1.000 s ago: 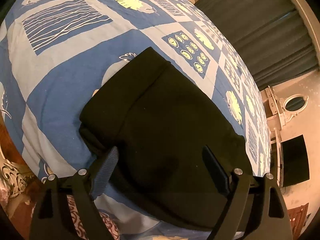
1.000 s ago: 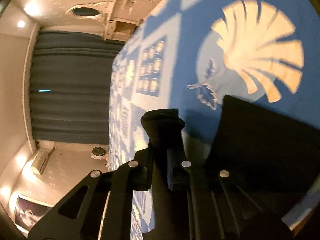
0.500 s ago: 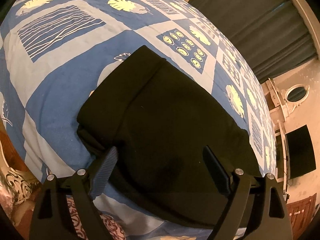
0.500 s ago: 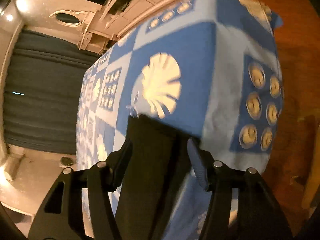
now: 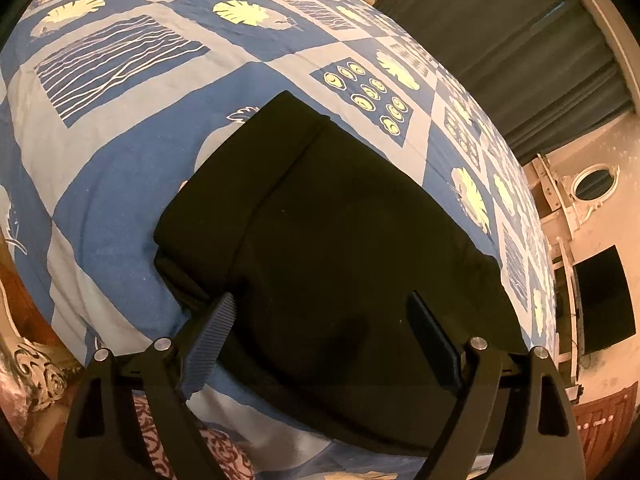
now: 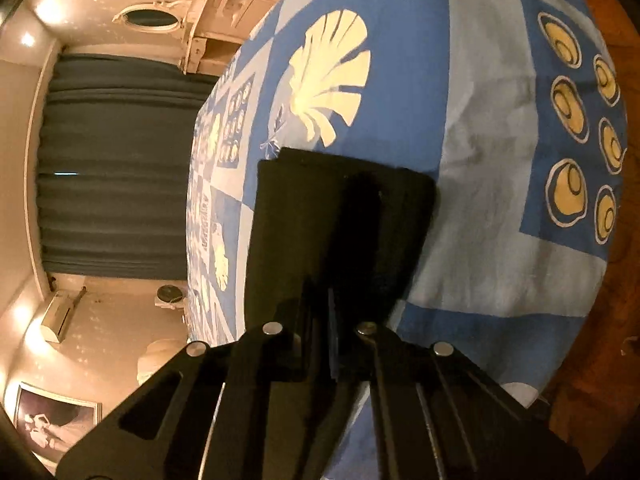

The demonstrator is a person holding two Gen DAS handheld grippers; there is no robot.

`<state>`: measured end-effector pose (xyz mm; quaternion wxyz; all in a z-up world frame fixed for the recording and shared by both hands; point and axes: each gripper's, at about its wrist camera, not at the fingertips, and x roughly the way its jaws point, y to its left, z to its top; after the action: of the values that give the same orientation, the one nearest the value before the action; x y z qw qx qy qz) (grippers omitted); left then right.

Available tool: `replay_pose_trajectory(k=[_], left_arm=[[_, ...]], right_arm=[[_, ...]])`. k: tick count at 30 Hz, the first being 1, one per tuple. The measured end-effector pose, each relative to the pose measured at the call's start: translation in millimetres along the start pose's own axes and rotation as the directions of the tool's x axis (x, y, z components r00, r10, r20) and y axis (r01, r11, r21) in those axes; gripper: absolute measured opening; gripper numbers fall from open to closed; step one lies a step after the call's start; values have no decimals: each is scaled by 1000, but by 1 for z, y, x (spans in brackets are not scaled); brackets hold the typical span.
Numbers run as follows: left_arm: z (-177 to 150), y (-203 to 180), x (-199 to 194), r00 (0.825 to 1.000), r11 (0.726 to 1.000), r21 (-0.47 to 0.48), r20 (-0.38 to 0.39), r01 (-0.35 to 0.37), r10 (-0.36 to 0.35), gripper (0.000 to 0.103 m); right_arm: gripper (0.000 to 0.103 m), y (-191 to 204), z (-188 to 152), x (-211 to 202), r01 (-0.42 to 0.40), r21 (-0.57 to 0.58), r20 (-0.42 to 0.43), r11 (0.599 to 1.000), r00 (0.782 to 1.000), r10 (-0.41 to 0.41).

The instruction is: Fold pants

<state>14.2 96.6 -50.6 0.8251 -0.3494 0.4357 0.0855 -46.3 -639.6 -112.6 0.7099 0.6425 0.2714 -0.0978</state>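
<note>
Left fingers: the two fingers (image 5: 212, 336) stood wide apart, one with a ribbed blue-grey pad, the other dark and flat; nothing lay pinched between them.
Left gripper: the left gripper (image 5: 320, 316) hung over the near edge of the pants, pointing down at the cloth, with black fabric filling the gap between its jaws; whether the tips touched the cloth could not be told.
Right fingers: the right fingers (image 6: 308, 300) were drawn together, only a thin slit left between them; the dark fabric made it hard to tell whether any cloth was caught there.
Right gripper: the right gripper (image 6: 320, 296) lay low over one end of the pants, its black frame filling the bottom of the view.
Pants: the black pants (image 5: 340, 240) lay folded into a thick rectangular bundle on the bed, a layered fold edge showing along the left side and a seam-like ridge running across the top.
Bedspread: the bedspread (image 5: 120, 168) was blue and pale grey patchwork with yellow leaf, shell and ring prints; the pants rested near its corner.
Curtain: a dark curtain (image 5: 520, 40) hung beyond the far side of the bed.
Floor: a wooden floor (image 6: 616, 320) showed past the bed's edge.
</note>
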Motion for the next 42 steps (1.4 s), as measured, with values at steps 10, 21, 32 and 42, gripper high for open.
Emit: replay_pose_trajectory(k=[10,21,32,42], left_arm=[[-1,5,-8,999,999,-21,-32,42,-42,86],[22,5,-35,995,995,87,88,43,-51,86],[34,47,-12,992,991,-55,47,121,-118,86],[34,38,0,1000,998,52,-6,25,-25,91]], right_arm=[[5,-19,11,-16,77,-11,1,997,997,-77],[49,-25,35,-51,39,-26,116,999,993,-36],[50,-11,19,-35,-60,-35,102,998,993,63],[21,-26,32,1,-43,82,38,996,999,40]])
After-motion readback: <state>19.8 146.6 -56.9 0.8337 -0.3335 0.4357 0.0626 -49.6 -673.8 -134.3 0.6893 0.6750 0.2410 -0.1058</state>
